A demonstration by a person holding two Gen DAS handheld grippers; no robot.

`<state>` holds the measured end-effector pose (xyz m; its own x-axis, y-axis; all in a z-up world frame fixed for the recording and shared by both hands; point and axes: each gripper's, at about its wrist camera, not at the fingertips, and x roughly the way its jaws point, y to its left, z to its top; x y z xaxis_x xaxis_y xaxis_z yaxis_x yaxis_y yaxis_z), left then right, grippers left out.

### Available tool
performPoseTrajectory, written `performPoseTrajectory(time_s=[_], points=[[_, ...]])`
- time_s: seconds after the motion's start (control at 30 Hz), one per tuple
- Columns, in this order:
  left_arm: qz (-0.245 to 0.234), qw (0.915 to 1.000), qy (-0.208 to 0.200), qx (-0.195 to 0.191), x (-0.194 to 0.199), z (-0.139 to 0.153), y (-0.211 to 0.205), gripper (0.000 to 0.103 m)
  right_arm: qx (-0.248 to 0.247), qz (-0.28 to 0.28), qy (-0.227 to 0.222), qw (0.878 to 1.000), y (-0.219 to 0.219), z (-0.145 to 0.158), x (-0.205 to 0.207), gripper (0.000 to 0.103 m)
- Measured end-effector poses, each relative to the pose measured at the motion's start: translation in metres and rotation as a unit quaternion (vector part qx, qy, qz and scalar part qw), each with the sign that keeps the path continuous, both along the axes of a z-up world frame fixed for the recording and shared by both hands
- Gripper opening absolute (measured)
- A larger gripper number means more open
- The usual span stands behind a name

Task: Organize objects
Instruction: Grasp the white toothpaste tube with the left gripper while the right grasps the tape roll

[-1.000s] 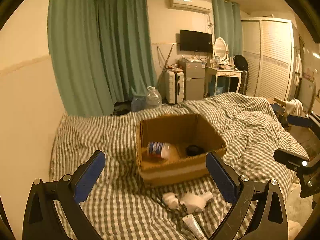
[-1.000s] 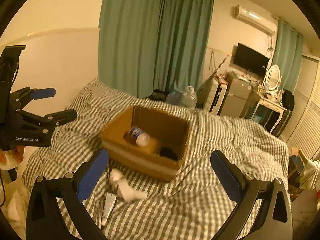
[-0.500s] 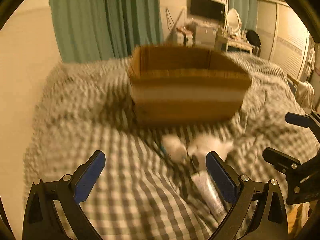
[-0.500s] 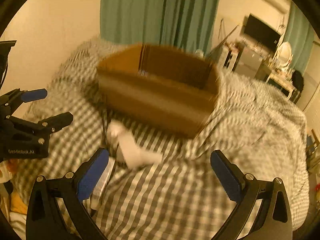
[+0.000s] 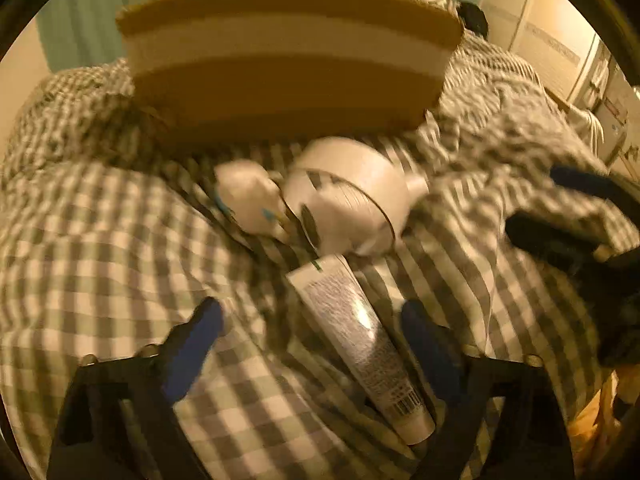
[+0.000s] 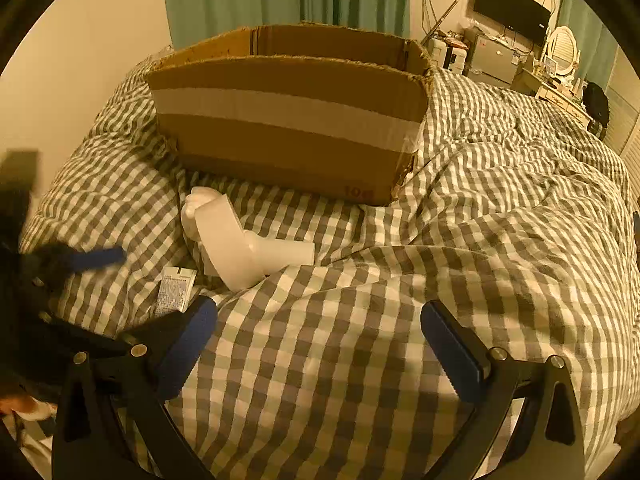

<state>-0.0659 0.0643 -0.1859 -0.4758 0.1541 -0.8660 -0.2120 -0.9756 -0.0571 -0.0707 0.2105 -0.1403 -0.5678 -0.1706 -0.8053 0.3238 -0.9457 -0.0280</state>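
Only faint red digits, perhaps "10", low on the cardboard box [image 6: 288, 128]; tube [image 5: 360, 344] print illegible.

Both hand-held grippers lower; left hand-held gripper [image 5: 312, 344] narrower, astride tube [image 5: 360, 344].

Left wrist view: low, close over checked duvet [image 5: 100, 240], tilted down toward cardboard box [image 5: 288, 76]. Right wrist view: slightly further back, same heading. Both share box [image 6: 288, 128], white bottle [image 5: 344, 196] [image 6: 236, 248], tube [image 5: 360, 340] [image 6: 174, 290].
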Motion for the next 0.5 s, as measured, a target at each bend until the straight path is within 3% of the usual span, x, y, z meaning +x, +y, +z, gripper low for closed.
performPoseTrajectory(time_s=[0.03,0.1,0.13,0.23,0.4,0.5], points=[[-0.007,1.0,-0.002,0.003,0.0,-0.002,0.005,0.077,0.002,-0.002,0.003,1.0,0.001,0.0,0.001,0.102],[-0.025,0.9994,-0.011,0.019,0.0,-0.005,0.01,0.044,0.001,-0.008,0.005,1.0,0.004,0.001,0.0,0.102],[-0.033,0.9989,-0.014,0.029,0.001,-0.005,0.012,0.035,-0.005,-0.011,0.002,1.0,0.007,0.001,0.0,0.102],[-0.039,0.9987,-0.004,0.033,0.005,-0.001,0.014,0.028,-0.012,-0.018,-0.001,1.0,0.011,0.0,-0.002,0.102],[-0.009,0.9971,0.015,0.074,0.005,0.026,-0.009,0.028,-0.016,-0.019,-0.001,1.0,0.012,0.001,-0.002,0.102],[0.013,0.9965,0.037,0.074,0.004,0.043,-0.027,0.027,-0.011,-0.012,0.004,1.0,0.005,0.002,-0.001,0.102]])
